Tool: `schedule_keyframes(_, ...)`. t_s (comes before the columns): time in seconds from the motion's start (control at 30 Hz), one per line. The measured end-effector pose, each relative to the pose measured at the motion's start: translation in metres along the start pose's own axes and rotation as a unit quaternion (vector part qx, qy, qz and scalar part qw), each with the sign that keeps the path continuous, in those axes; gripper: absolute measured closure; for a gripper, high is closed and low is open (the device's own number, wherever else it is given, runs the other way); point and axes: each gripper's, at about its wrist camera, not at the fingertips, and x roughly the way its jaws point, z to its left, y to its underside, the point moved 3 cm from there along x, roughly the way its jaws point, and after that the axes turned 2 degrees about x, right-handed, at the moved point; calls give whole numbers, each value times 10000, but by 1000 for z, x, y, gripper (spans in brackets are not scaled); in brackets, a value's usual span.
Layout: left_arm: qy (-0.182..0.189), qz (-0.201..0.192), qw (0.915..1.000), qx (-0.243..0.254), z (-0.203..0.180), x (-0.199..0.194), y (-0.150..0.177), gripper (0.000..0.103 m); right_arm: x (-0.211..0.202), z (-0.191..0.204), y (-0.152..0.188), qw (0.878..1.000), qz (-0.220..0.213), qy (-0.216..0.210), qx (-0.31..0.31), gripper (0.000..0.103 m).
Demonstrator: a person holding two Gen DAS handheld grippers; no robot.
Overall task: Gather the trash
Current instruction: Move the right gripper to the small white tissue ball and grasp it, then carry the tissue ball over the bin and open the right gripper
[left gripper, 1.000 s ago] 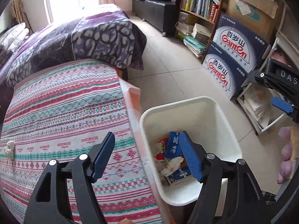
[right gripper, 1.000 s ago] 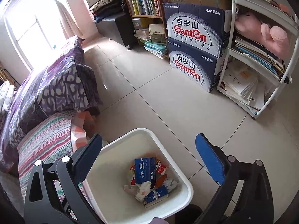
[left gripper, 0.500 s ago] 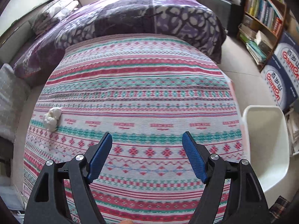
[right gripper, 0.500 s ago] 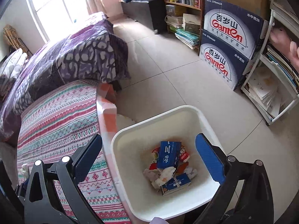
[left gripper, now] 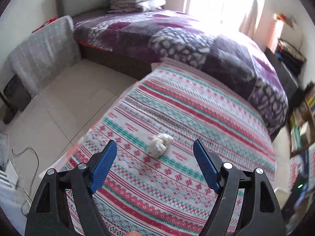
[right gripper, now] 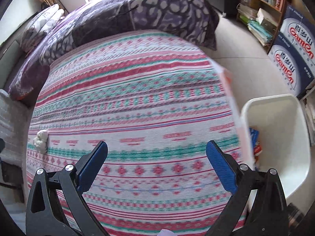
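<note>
striped table [left gripper: 196, 186] fills both views; tissue wad [left gripper: 159, 145] lies ahead between left tongs [left gripper: 155, 149], spread wide, empty. right tongs [right gripper: 157, 149] gape too. wad's soft: a shallow pinch could slip.

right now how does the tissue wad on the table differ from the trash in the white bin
The tissue wad is plain white and crumpled; the trash in the bin shows blue and red printed packaging. The wad lies alone in the open on the striped tablecloth; the packaging sits inside the white bin, half hidden by the table edge. The wad lies ahead of the left gripper, between its open jaws; the bin is off to the right. Neither is held.
</note>
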Motion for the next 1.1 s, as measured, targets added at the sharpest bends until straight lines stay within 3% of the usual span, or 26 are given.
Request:
schedule_keyframes(0.13, -198, -183, 9968, -758, 62, -17, -29, 17, 23, 83, 18, 9985, 290, -373, -275, 7)
schedule_keyframes(0.33, -113, 155, 9878, -1543, 123, -3, -35, 17, 44, 186, 38, 9941, 306, -680, -793, 7)
schedule_keyframes(0.53, -12, 1, 9821, -1882, 137, -9, -43, 17, 72, 240, 42, 9925, 505, -625, -918, 7)
schedule_keyframes(0.73, 335, 218, 9796, -1969, 138, 2, -45, 17, 92, 264, 44, 9906, 568, -427, -1167, 8)
schedule_keyframes(0.77, 348, 238, 9794, -1973, 138, 3, -44, 17, 93, 264, 44, 9907, 536, -357, -1199, 10)
schedule_keyframes(0.83, 401, 270, 9792, -1972, 138, 5, -45, 17, 89, 264, 45, 9895, 307, -113, -1410, 31)
schedule_keyframes(0.87, 415, 278, 9791, -1969, 137, 6, -46, 17, 87, 266, 44, 9875, 250, -75, -1557, 51)
schedule_keyframes(0.9, 420, 282, 9792, -1964, 135, 6, -45, 17, 85, 265, 45, 9856, 255, -192, -1661, 63)
schedule_keyframes(0.93, 430, 291, 9792, -1960, 134, 7, -45, 17, 81, 263, 44, 9849, 302, -283, -1682, 67)
schedule_keyframes(1.1, 529, 363, 9816, -1801, 120, 8, -43, 17, 48, 246, 31, 9851, -23, -421, -1665, 69)
